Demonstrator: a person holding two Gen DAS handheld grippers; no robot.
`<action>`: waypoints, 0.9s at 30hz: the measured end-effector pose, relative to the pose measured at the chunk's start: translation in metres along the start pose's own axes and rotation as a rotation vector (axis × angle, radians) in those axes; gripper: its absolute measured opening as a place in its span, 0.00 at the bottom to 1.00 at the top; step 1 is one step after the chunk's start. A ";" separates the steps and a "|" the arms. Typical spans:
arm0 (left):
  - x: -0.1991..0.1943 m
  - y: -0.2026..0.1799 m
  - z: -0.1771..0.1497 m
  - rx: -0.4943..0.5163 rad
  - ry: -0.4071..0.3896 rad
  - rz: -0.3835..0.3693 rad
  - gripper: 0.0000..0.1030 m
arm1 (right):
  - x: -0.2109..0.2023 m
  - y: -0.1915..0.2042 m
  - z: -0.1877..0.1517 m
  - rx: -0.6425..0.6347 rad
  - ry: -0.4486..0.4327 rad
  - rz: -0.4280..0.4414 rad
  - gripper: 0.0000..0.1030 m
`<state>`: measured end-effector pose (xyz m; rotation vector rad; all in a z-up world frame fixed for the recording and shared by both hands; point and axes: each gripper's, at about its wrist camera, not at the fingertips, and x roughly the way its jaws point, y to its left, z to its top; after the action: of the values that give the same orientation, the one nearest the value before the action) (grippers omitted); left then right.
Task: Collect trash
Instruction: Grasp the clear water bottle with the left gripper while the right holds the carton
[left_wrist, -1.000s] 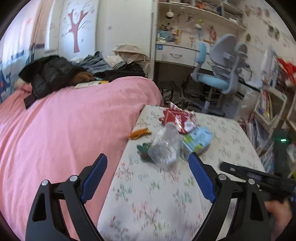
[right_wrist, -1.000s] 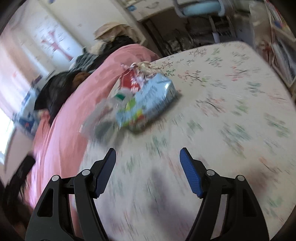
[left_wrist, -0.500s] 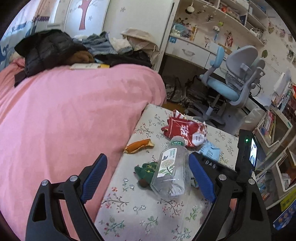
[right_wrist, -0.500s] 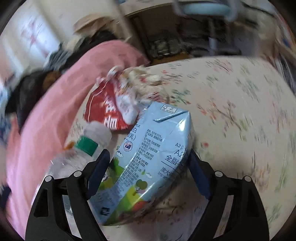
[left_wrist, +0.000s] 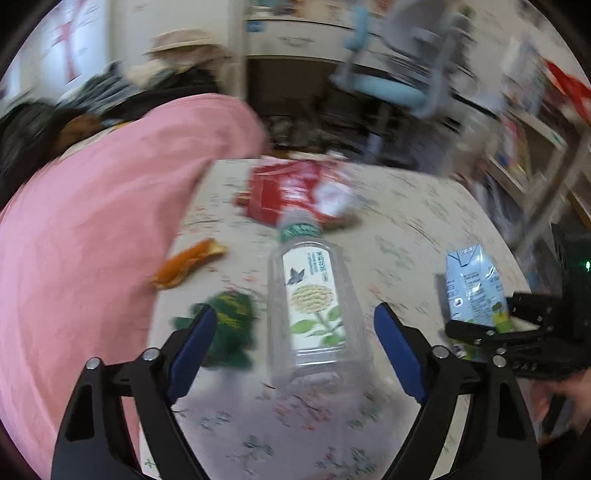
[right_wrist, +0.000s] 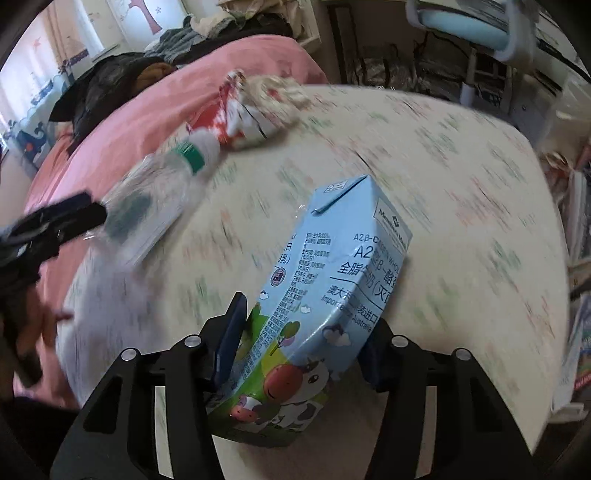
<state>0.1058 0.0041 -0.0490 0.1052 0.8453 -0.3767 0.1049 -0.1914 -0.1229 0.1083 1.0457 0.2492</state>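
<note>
- Gripping the milk carton (right_wrist: 325, 295) near its base, my right gripper (right_wrist: 299, 343) has its fingers (right_wrist: 231, 332) pressed against both side walls, and the carton leans tilted over the counter (right_wrist: 461, 206).
- My left gripper (left_wrist: 291, 350) is spread wide, one finger either side of the clear plastic bottle (left_wrist: 314, 306), touching neither wall; the bottle lies on its side with its green-collared neck pointing away from me.
- To do this well, I judge the left fingers should slide further along the label before pinching, since the thin body will likely dent and squirt out if caught at the very bottom.
- The carton looks partly crushed, so I would keep the squeeze firm but not harder.
- The left view alone shows the orange peel (left_wrist: 188, 262) and a dark green wrapper (left_wrist: 229, 325) just beside the bottle, close to the pink bedspread (left_wrist: 85, 229), plus the red snack bag (left_wrist: 299, 192) beyond the bottle cap.
- The right view alone shows the carton's printed face and how both fingers meet it; there the bottle is blurred and the peel and green wrapper are hidden.
- No bin or bag is visible in either view.
</note>
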 end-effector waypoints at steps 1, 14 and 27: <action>-0.002 -0.002 -0.001 0.018 -0.001 -0.008 0.79 | -0.008 -0.006 -0.008 0.001 0.011 -0.006 0.50; 0.007 0.013 0.006 -0.258 0.045 -0.055 0.79 | -0.029 -0.006 -0.024 0.021 -0.008 0.018 0.51; 0.051 -0.044 0.008 -0.064 0.142 0.186 0.55 | -0.022 -0.009 -0.021 -0.017 0.001 0.015 0.51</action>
<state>0.1263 -0.0531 -0.0793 0.1514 0.9785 -0.1691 0.0776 -0.2067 -0.1163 0.1009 1.0437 0.2720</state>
